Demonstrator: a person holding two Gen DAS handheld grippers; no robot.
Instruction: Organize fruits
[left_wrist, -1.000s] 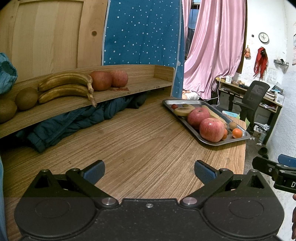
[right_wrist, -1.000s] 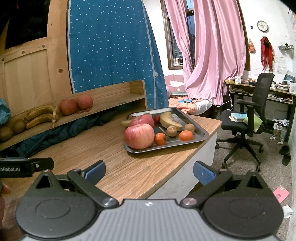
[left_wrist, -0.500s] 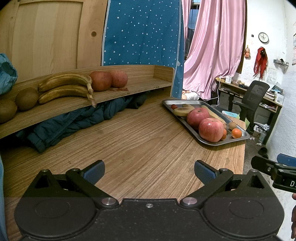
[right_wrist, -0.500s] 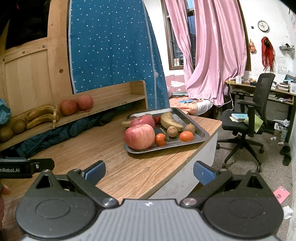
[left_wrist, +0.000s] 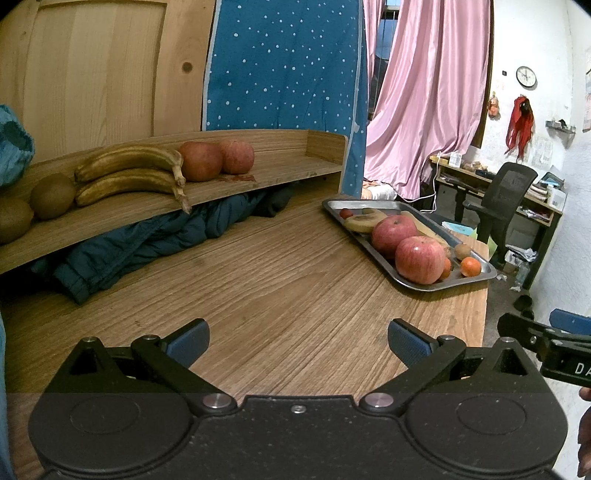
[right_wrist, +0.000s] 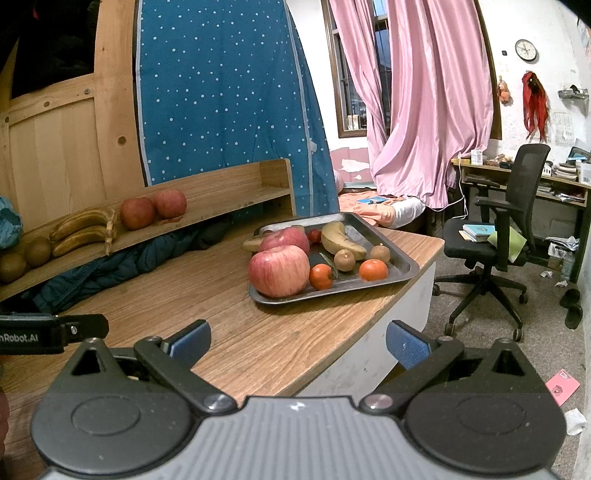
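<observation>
A metal tray (right_wrist: 400, 273) near the table's right end holds two red apples (right_wrist: 279, 270), a banana (right_wrist: 340, 238), two oranges (right_wrist: 373, 269), kiwis (right_wrist: 344, 260) and a small red fruit. The tray also shows in the left wrist view (left_wrist: 417, 287). The wooden shelf (left_wrist: 258, 186) carries two bananas (left_wrist: 129, 170), two apples (left_wrist: 201, 161) and two kiwis (left_wrist: 51, 195). My left gripper (left_wrist: 298, 341) is open and empty above the table, well short of the tray. My right gripper (right_wrist: 298, 341) is open and empty over the table's front edge.
A dark blue jacket (left_wrist: 147, 236) is stuffed under the shelf. The wooden table (left_wrist: 258, 295) ends at the right. Beyond it stand an office chair (right_wrist: 506, 236), a cluttered desk and pink curtains (right_wrist: 436, 110).
Both grippers have barely moved. The tray looks very slightly farther in the left wrist view.
</observation>
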